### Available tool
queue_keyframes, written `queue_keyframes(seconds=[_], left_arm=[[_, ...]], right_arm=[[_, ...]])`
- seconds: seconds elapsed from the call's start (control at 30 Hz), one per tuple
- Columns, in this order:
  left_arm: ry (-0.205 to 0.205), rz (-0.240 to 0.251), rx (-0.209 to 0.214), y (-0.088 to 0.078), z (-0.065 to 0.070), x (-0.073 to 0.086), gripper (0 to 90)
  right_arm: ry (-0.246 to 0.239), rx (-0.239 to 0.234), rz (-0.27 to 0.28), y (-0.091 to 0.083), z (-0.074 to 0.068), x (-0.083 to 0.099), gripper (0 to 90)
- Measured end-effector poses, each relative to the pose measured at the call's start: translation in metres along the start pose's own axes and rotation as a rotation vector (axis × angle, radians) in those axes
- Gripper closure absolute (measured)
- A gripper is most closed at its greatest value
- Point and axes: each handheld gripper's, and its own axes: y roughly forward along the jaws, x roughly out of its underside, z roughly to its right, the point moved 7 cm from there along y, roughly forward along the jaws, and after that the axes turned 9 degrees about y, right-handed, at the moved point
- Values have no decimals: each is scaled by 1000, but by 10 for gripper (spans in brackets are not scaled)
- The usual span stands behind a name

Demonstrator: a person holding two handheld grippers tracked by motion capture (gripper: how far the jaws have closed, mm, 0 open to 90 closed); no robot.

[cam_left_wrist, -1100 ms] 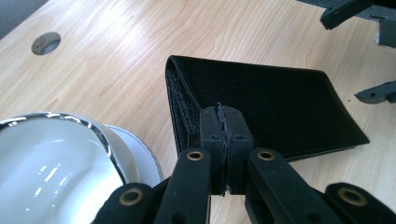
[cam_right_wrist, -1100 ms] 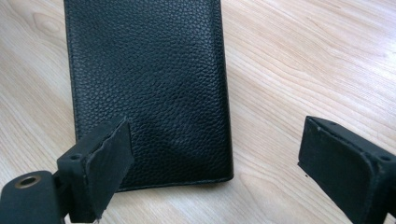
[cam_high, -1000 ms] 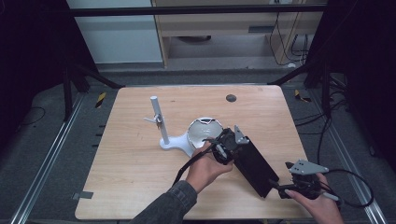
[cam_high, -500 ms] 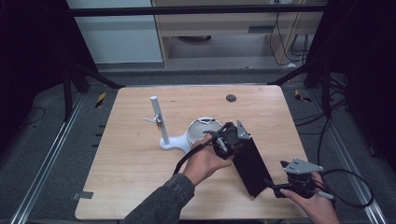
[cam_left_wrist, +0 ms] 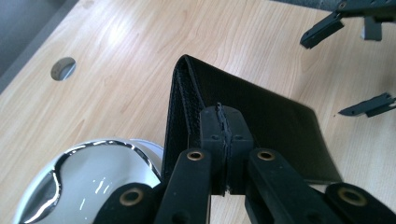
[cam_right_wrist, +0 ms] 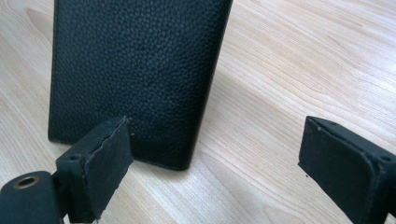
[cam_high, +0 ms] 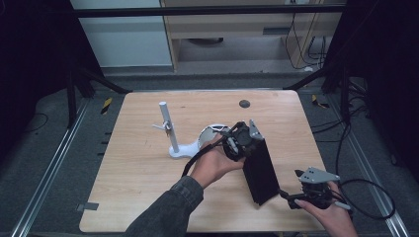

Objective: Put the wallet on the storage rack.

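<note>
My left hand-held gripper [cam_high: 245,139] is clamped tight on the top edge of the black case [cam_high: 259,170], jaws nearly together w/ just the thin edge pinched between them. My right hand-held gripper [cam_high: 292,196] is spread wide, nothing in it, waiting just off the case's lower end at approx 5 o'clock on the bench [cam_high: 138,187]. In the right gripper view the case [cam_right_wrist: 135,79] stands between and beyond the pads [cam_right_wrist: 105,161], not touched.

Where it is: case sits right of bench centre, tilted, upper end raised in my left grip, lower end near or on the wood, can't tell which. White stand [cam_high: 170,136] w/ post is at approx 9 o'clock from it, and the shiny chrome-and-white dish [cam_left_wrist: 88,179] is just beside the case's upper end.

Handling, my guess: pebbled leather-like skin, so decent friction, not slippery. Looks folded over, w/ mesh lining along the spine [cam_left_wrist: 180,100], so semi-soft. It'll flex and may sag or flop open if held by one edge only. Prob light. Not fragile.

Best hold: pinch across the thin edges, not the broad face. Right one should take the lower corner, opp. my left, so the case hangs stretched between both.
</note>
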Motion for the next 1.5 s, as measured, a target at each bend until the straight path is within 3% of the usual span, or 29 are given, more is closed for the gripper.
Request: queue_keyframes(seconds=[0.2,0.7,0.73,0.77,0.8,0.83,0.87,0.97,1.33,1.5], left_arm=[[23,-7,-9,-6,-4,-6,889],[32,-13,-4,-8,-13,-7,889],[37,-15,-5,-8,-13,-8,889],[88,3,40,-6,-13,-11,889],[110,11,42,-6,-14,-13,889],[86,1,4,-9,-14,-12,889],[46,3,-1,-11,-8,-13,889],[67,7,-6,-14,-4,-15,889],[89,32,-22,-23,12,-23,888],[93,44,-22,-29,20,-22,888]], right_arm=[[-1,-14,-1,5,-5,-4,95],[-14,-45,0,20,-17,-14,92],[-13,-46,0,21,-17,-15,92],[-16,-47,1,22,-17,-15,92],[-13,-50,3,23,-18,-16,91],[-13,-51,2,23,-19,-16,91],[-18,-52,2,24,-19,-16,91],[-19,-57,2,25,-22,-17,90],[-25,-62,10,20,-24,-18,90],[-10,-86,28,21,-23,-22,93]])
